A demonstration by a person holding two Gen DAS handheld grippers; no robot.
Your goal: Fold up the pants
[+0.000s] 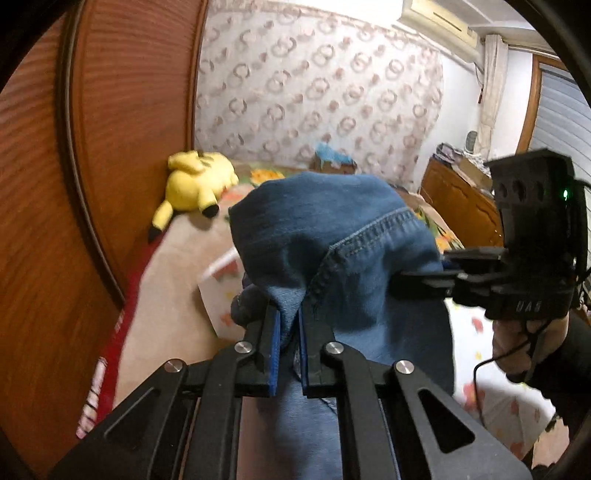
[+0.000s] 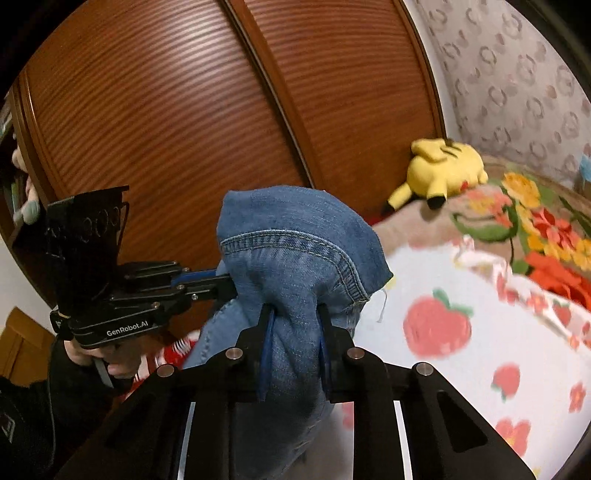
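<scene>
The blue denim pants [image 1: 332, 236] hang bunched in the air above the bed, and they also show in the right wrist view [image 2: 295, 243]. My left gripper [image 1: 287, 314] is shut on a fold of the denim near a stitched hem. My right gripper [image 2: 293, 314] is shut on a thicker bunch of the same cloth. In the left wrist view the right gripper [image 1: 402, 280] grips the pants from the right. In the right wrist view the left gripper [image 2: 225, 286] grips them from the left. The pants' lower part is hidden behind the gripper frames.
The bed has a white strawberry-print cover [image 2: 461, 332] and a flowered blanket [image 2: 535, 229]. A yellow plush toy [image 1: 195, 184] lies by the brown wooden wardrobe [image 2: 184, 110]. A wooden dresser [image 1: 458, 199] stands at the far right, under an air conditioner [image 1: 439, 22].
</scene>
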